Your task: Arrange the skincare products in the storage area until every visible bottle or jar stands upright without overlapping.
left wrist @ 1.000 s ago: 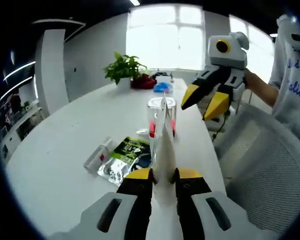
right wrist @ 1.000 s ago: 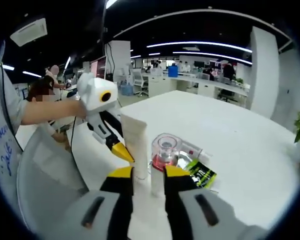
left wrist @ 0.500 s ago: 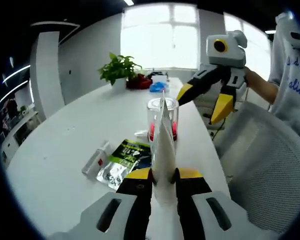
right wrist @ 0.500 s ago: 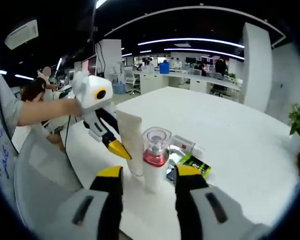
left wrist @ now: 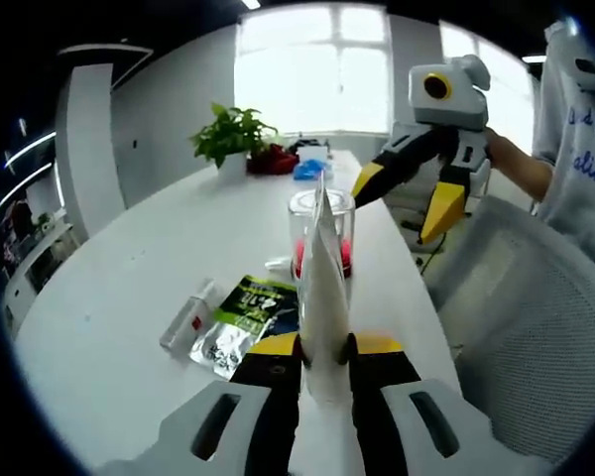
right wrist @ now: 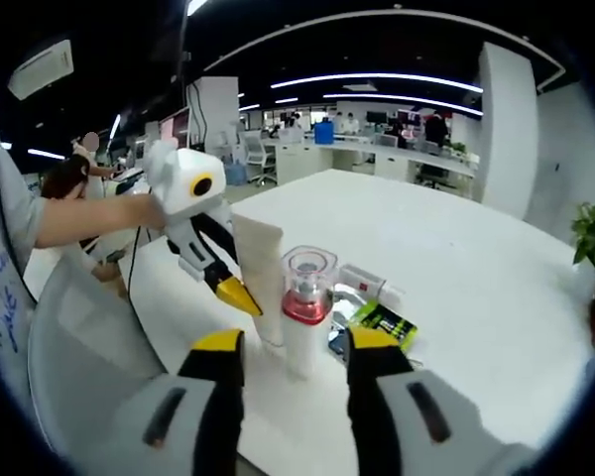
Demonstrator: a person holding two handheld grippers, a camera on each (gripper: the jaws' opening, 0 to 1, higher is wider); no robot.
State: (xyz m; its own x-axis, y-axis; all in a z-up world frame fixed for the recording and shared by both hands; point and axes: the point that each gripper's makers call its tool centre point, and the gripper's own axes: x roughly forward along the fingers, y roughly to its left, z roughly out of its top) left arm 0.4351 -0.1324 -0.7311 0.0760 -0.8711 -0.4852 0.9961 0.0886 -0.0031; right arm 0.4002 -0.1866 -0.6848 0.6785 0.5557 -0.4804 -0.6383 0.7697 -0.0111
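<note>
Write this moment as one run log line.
left gripper: shut on white tube | right gripper: open, astride pump bottle | sachet: flat

I see the white tube (left wrist: 324,297) pinched between my left tool (left wrist: 324,347) jaws, blocking the path straight ahead, with the clear-capped bottle (left wrist: 321,233) just behind it. Left of them the green sachet (left wrist: 250,309) and a small white tube (left wrist: 190,315) lie flat on the counter (left wrist: 129,288); beyond those the surface is bare up to the potted plant (left wrist: 234,137). My right tool (right wrist: 286,349) stands spread around the bottle, the mesh chair (right wrist: 89,337) crowding its left side.
</note>
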